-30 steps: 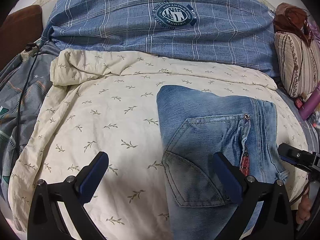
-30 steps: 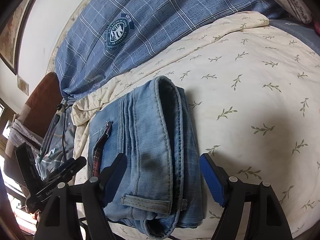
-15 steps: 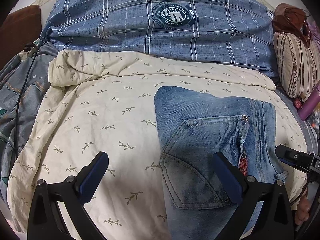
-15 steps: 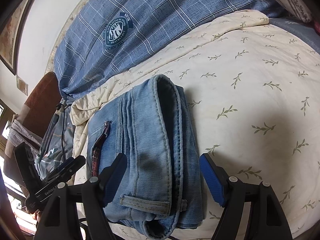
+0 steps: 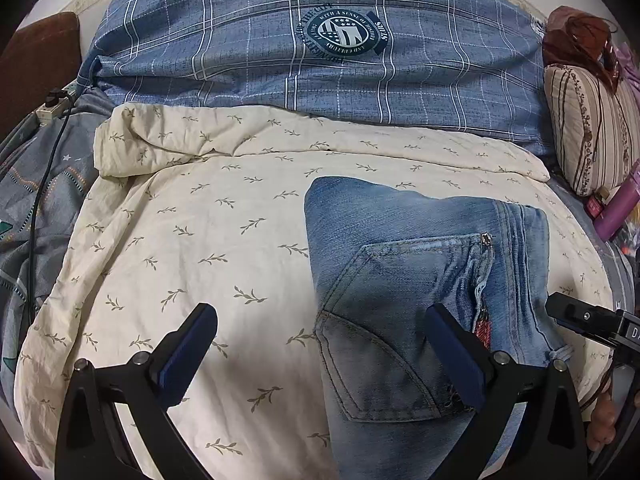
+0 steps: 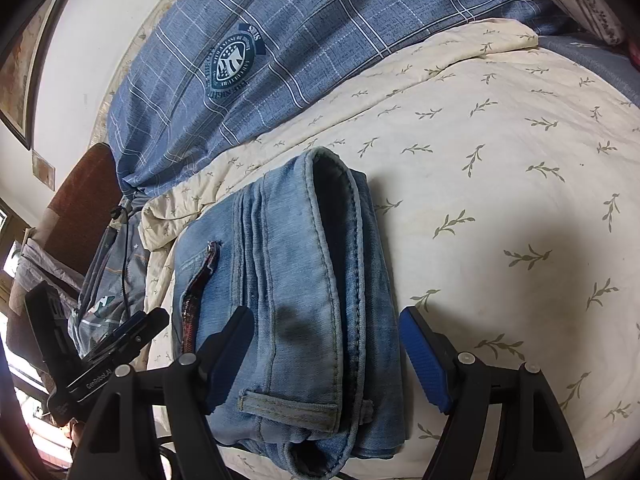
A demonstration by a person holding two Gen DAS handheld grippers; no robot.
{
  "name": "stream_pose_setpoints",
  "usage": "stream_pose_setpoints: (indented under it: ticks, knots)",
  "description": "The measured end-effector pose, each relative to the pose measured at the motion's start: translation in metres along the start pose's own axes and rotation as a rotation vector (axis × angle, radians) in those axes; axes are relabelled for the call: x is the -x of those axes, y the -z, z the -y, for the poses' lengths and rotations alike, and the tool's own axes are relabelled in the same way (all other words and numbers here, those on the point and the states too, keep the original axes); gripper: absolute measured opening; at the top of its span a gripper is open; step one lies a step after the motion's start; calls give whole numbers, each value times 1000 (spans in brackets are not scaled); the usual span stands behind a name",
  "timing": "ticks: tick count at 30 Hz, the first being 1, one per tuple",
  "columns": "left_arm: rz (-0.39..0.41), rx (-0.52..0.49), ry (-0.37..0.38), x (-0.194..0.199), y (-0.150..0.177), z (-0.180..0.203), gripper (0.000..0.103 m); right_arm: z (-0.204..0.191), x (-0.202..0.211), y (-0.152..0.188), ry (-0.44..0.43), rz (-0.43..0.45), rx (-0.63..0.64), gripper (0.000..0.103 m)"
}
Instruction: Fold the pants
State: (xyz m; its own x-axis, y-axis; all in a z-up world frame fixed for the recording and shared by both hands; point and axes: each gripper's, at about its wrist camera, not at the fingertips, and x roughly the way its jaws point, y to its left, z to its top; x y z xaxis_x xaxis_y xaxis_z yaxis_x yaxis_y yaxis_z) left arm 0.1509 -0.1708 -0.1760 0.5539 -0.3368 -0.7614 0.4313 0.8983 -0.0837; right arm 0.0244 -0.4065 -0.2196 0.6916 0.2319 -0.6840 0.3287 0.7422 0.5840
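Observation:
Light blue jeans (image 5: 404, 272) lie folded into a compact stack on a cream leaf-print quilt (image 5: 208, 240); a back pocket faces up. In the right wrist view the jeans (image 6: 296, 288) show the waistband edge and a belt loop. My left gripper (image 5: 320, 352) is open and empty, above the stack's left edge, with the right finger (image 5: 456, 356) over the pocket. My right gripper (image 6: 324, 352) is open and empty, straddling the waistband end. The right gripper's body also shows in the left wrist view (image 5: 592, 320).
A blue plaid duvet (image 5: 320, 60) is bunched at the back. A striped pillow (image 5: 592, 128) and a purple bottle (image 5: 618, 208) sit at the right. A power strip with a black cable (image 5: 48, 112) and a grey patterned cover (image 5: 36, 208) lie at the left.
Both grippers have drawn back slightly from the folded jeans; the scene has shifted a little in both views. The jeans have not moved and both grippers stay open.

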Motion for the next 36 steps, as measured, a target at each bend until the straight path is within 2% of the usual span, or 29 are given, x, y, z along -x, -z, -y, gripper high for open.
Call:
stream_pose_setpoints:
  ticks: [27, 36]
  knots:
    - [-12, -1, 18, -11, 1, -2, 103, -9, -12, -2, 14, -26, 24, 79]
    - [-19, -10, 29, -19, -1, -2, 103, 0, -23, -10, 19, -51, 2, 79]
